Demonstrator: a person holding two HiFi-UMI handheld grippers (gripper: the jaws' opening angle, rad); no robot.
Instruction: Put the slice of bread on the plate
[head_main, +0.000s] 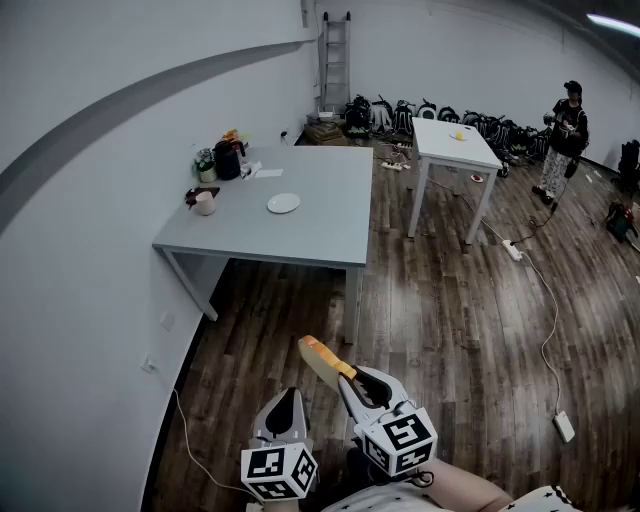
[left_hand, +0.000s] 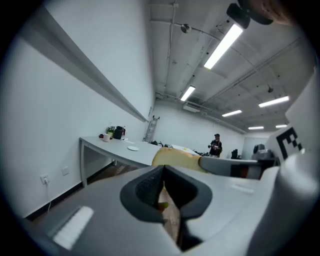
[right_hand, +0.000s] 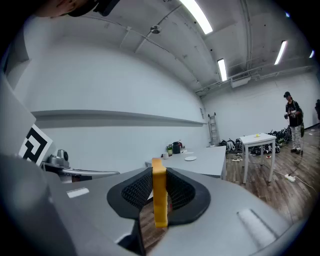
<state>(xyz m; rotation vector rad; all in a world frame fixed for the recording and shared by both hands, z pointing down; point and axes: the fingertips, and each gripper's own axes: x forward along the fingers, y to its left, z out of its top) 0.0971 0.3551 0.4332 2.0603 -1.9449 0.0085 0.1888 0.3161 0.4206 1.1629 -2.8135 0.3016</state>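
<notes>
Right tongs (head_main: 350, 378) clamped on bread slice (head_main: 322, 358); left tongs (head_main: 287, 403) together, empty. Plate (head_main: 283, 203) on surface (head_main: 300, 240) well apart; carry and placing remain.

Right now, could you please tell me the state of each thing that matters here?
slice of bread: held on edge, off the table.
right gripper: shut on the slice of bread.
left gripper: shut, empty.
plate: empty, on the grey table.

Left gripper (head_main: 288, 398): grey shell, jaws lined with black ribbed pads.
Right gripper (head_main: 346, 381): same grey shell and black ribbed lining.
Marker cubes (head_main: 279, 472): white faces, black square patterns.
Clothing (head_main: 545, 497): white with dark print.
</notes>
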